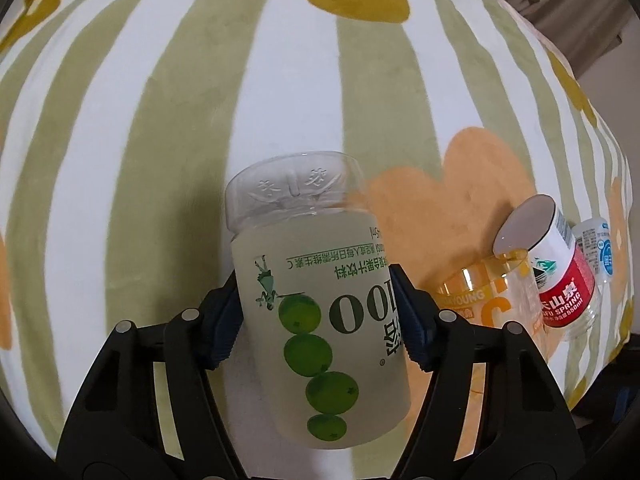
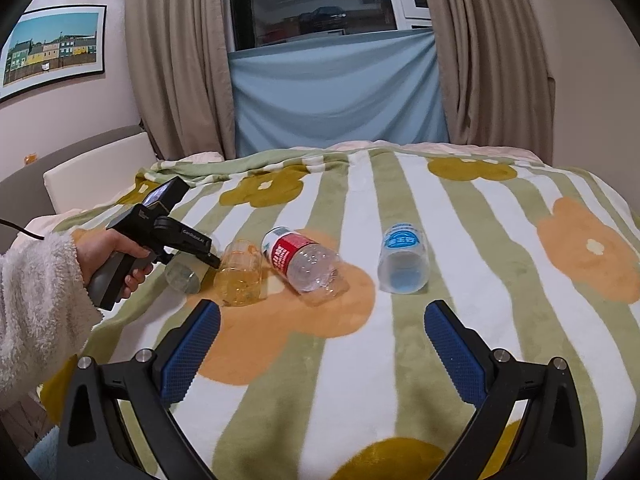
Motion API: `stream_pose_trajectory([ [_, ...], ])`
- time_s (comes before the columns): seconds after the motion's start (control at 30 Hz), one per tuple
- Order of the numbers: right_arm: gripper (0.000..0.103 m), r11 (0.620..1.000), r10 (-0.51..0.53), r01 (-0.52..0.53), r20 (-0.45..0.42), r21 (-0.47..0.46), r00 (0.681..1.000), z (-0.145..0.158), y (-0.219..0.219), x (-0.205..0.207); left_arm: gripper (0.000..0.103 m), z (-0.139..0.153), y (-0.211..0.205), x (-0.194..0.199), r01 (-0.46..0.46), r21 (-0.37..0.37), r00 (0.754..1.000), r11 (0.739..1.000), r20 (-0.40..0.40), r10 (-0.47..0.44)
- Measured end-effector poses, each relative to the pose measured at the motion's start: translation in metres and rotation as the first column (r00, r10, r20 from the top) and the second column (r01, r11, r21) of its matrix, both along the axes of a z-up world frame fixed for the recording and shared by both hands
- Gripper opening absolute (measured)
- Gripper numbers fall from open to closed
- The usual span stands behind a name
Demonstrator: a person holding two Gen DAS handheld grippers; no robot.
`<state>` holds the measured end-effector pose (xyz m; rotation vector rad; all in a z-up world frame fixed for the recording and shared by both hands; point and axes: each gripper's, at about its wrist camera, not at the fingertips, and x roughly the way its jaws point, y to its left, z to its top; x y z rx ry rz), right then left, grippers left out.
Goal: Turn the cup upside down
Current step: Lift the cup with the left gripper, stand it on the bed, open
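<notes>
Left gripper (image 1: 316, 316): clamped on green-labelled cup (image 1: 320, 320), base up, print inverted, evidently mid-flip above striped blanket (image 1: 160, 120); right gripper (image 2: 322, 344): jaws apart, idle.

black right claw (image 2: 322, 350) with blue ribbed pads (image 2: 192, 354), silver screws; fuzzy white sleeve (image 2: 36, 308).

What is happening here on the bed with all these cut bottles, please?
A person holds a gripper in each hand over a striped flower blanket. The left gripper is shut on a green-label cup, whose print reads upside down and whose base faces away from the camera. The right gripper is open and holds nothing. An orange cup, a red-label cup lying on its side and a blue-label cup rest on the blanket.
</notes>
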<state>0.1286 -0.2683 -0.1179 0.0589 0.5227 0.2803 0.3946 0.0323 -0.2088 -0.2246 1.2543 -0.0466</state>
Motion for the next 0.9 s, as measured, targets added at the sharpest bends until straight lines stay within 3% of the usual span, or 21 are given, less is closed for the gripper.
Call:
stream_pose_trajectory([
  [0.13,0.102,1.0,0.004,-0.004,0.01,0.003,1.0,0.003,0.004,-0.005,0.063,0.01,0.001,-0.005,0.012,-0.013,1.0,1.0,0.019,-0.011],
  [0.3,0.102,1.0,-0.004,0.003,0.034,0.024,0.999,0.01,0.006,-0.015,0.063,0.044,-0.002,-0.027,0.064,-0.015,0.995,0.998,0.083,-0.063],
  [0.53,0.102,0.999,-0.024,0.02,0.07,0.049,0.997,0.029,0.007,-0.039,0.063,0.095,-0.042,-0.084,0.244,0.019,0.956,0.97,0.166,-0.243],
  [0.73,0.102,0.997,-0.044,0.041,0.052,0.059,0.998,0.036,0.004,-0.056,0.063,0.082,-0.107,-0.126,0.426,0.03,0.896,0.904,0.126,-0.427],
  [0.9,0.102,0.997,-0.046,0.044,0.023,0.067,0.999,0.035,-0.001,-0.066,0.063,0.044,-0.138,-0.143,0.482,0.043,0.874,0.875,0.045,-0.484],
])
